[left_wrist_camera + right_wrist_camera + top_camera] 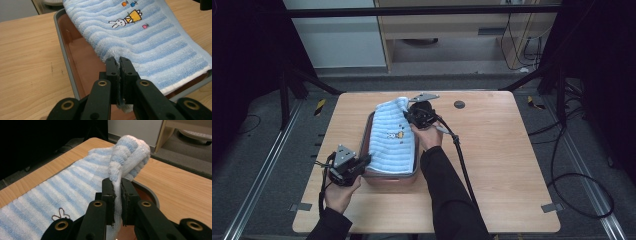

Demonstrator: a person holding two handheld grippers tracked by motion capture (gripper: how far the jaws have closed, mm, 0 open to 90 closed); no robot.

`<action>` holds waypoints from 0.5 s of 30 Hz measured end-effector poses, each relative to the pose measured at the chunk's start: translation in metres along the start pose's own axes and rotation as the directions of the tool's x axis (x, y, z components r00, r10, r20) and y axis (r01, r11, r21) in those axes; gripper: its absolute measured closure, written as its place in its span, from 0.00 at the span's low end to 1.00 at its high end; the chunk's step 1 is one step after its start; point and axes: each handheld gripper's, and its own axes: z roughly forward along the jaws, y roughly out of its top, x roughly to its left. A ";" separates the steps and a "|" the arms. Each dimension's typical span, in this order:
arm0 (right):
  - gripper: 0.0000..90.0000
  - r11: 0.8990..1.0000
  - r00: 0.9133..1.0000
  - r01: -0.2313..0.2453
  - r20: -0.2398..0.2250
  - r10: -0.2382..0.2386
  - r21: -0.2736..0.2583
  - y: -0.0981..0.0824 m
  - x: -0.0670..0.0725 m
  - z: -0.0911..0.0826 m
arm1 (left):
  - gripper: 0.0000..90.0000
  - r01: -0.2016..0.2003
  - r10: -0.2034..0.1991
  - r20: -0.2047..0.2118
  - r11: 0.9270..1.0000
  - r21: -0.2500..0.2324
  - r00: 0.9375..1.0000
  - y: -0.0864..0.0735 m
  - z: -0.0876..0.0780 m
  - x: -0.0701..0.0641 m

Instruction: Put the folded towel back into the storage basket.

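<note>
Clearly a two-handed hold, seen from the high view: blue striped towel point(391, 140) draped along the reddish tray point(368, 131) at the middle of the desk point(502, 150), long axis running from the tray's near end to its far end. Left gripper point(364, 161) at the tray's near left corner, fingers clamped on the towel's near edge. Right gripper point(408, 116) at the tray's far end, on its right side, fingers pinching the towel's far corner and holding it lifted clear of the tray. Each hand at its own end, neither nearer the middle.

Next, the left gripper view: left gripper point(119, 65) with fingers narrow, pressed shut on a fold of towel point(150, 42) edge, a scrap of cloth showing below them. Towel stretching away up the tray point(65, 60), rabbit embroidery point(126, 18) facing up, bare reddish floor of the tray beside it.

Last, the right gripper view: right gripper point(117, 192) with fingers narrow, gripping a bunched corner of towel point(75, 177) that stands up above them, rest of the cloth sloping down toward the tray's near end. Tray rim point(151, 195) just beyond the fingers.

Probably a stretch or a lift along that long axis.
</note>
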 end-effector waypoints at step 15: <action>0.92 0.999 1.000 0.004 0.010 -0.004 0.044 -0.016 -0.001 0.018 | 0.95 0.000 0.000 -0.002 0.999 0.054 1.000 -0.009 0.012 0.000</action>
